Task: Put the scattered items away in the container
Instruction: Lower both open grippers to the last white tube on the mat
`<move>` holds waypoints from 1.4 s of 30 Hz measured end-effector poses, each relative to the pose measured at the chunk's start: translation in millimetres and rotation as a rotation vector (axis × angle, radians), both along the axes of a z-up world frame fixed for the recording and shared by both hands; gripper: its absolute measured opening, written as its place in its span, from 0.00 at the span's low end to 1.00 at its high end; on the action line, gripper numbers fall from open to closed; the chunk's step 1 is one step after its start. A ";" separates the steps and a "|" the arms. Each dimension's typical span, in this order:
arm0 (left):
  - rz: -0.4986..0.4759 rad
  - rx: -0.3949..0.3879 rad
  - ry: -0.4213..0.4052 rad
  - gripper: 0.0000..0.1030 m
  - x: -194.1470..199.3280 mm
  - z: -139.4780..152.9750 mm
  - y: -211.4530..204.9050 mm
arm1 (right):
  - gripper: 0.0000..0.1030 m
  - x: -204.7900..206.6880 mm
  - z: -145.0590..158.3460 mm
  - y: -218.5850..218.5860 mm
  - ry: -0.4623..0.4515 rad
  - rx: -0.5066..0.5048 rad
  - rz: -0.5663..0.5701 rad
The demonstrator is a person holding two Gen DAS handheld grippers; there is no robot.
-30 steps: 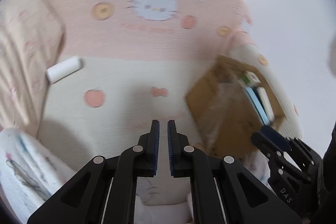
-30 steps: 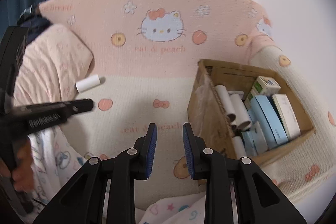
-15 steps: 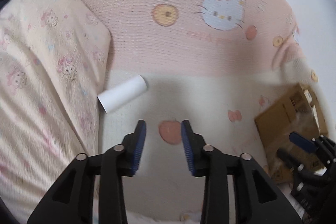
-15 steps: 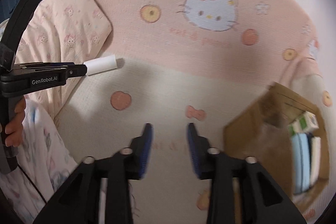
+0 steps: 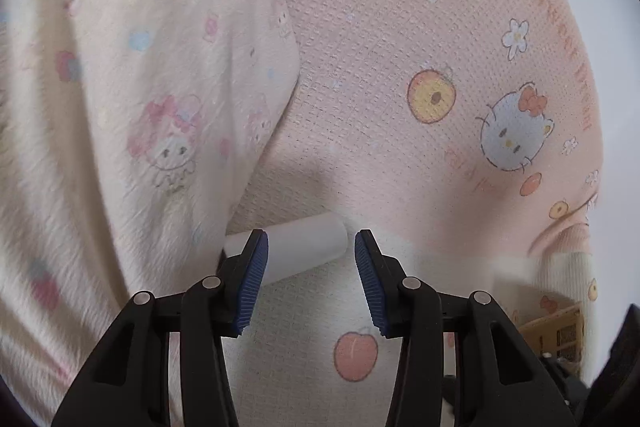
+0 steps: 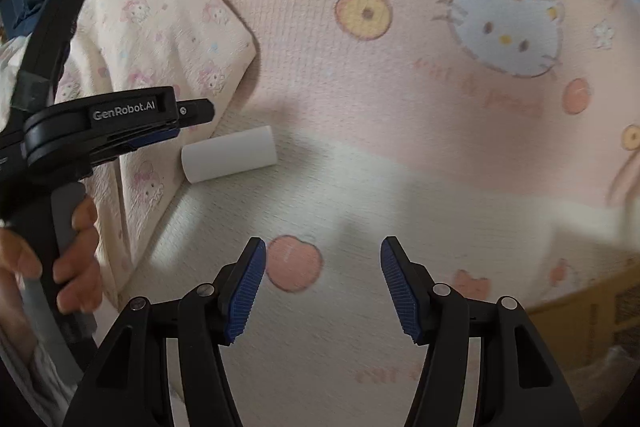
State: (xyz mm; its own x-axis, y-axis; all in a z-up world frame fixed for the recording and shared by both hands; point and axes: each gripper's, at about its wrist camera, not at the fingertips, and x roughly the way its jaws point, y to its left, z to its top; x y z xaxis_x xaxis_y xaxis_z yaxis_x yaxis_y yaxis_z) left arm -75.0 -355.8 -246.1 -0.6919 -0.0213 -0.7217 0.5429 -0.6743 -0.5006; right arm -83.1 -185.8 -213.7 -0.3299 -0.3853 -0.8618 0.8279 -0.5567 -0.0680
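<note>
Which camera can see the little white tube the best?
The right wrist camera. It shows the whole white tube lying on the bedspread beside the pillow, nothing covering it. In the left wrist camera the tube lies just beyond the open left gripper, one end hidden behind a finger.

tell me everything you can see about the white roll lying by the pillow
The white roll is a short, plain cylinder, matte like paper or card, with no print. It lies on its side on the cream part of the blanket, one end by the pillow. The left gripper, open, frames it without touching. The right gripper is open, well short of it.
</note>
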 end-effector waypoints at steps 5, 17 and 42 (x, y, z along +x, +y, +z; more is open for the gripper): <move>0.013 -0.003 -0.049 0.48 -22.4 -12.8 -16.1 | 0.56 -11.8 -25.1 -17.7 -0.035 0.023 -0.017; 0.044 0.087 -0.177 0.19 -25.6 -44.1 -31.9 | 0.36 -30.1 -51.2 -33.4 -0.184 -0.099 -0.082; -0.141 0.405 -0.187 0.18 -10.7 -71.6 -15.8 | 0.39 -62.3 -73.9 -28.9 -0.533 -0.153 -0.235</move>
